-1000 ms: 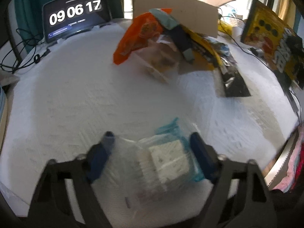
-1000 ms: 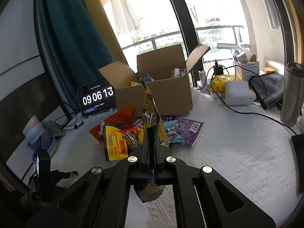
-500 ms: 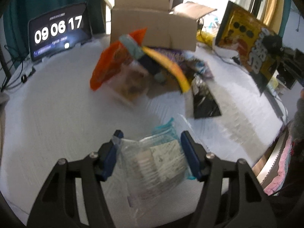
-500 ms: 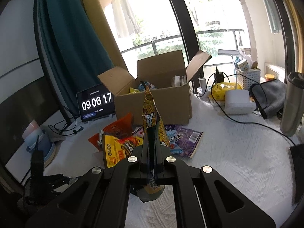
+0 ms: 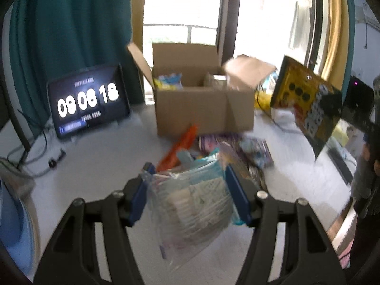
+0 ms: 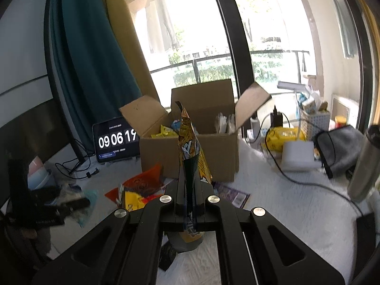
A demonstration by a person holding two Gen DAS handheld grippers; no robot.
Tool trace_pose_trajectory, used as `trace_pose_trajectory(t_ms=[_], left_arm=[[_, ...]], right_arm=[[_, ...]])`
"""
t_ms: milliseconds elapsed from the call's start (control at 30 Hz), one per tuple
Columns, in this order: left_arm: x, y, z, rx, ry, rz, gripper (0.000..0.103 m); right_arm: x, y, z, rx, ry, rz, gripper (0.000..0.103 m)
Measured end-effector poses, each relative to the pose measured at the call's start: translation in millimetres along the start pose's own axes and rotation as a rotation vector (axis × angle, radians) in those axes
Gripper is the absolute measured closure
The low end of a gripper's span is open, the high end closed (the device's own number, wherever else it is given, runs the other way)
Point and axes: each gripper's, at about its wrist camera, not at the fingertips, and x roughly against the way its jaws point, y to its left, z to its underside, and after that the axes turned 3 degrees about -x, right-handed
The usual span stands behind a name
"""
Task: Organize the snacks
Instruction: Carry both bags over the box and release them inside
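My left gripper [image 5: 188, 173] is shut on a clear plastic bag of wrapped snacks [image 5: 197, 204], its blue pads pressing the bag's sides, and holds it off the white table. Ahead stands an open cardboard box [image 5: 201, 109] with several snacks inside. My right gripper [image 6: 190, 190] is shut on the lower part of a yellow-and-black snack bag [image 6: 190, 144], held upright in front of the box [image 6: 220, 156]. That bag [image 5: 306, 104] also shows at the right of the left wrist view. A pile of loose snacks [image 6: 142, 185] lies on the table before the box.
A tablet clock [image 5: 87, 102] stands left of the box with cables [image 5: 35, 161] beside it. Right of the box are a white device [image 6: 299, 156], a grey cloth [image 6: 339, 149], a white basket [image 6: 313, 118] and a metal bottle [image 6: 365, 163]. A purple packet [image 6: 235, 194] lies flat.
My left gripper has closed in on the clear bag and lifted it off the table, tilting up toward the box. The right gripper rose a little with the yellow bag.
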Motion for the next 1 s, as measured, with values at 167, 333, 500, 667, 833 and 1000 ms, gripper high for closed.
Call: trace_pose_trajectory(t_ms=[167, 333, 500, 667, 833, 1000], left_arm=[[-3, 7, -29, -0.003, -0.064, 0.001, 0.04], [-13, 11, -53, -0.006, -0.093, 0.019, 0.046], [-26, 11, -72, -0.017, -0.136, 0.028, 0.055], [-47, 9, -91, -0.008, -0.132, 0.063, 0.056], [-60, 2, -116, -0.035, -0.163, 0.062, 0.056], [-71, -3, -142, -0.069, -0.195, 0.057, 0.056]], right_arm=[[-12, 0, -20, 0.027, -0.024, 0.005, 0.1], [-25, -3, -42, 0.044, -0.047, 0.006, 0.1], [-39, -2, -63, 0.072, -0.07, 0.005, 0.1], [-56, 1, -78, 0.088, -0.075, -0.006, 0.1], [-72, 4, -94, 0.105, -0.093, -0.023, 0.1], [-91, 0, -108, 0.11, -0.103, -0.022, 0.1]])
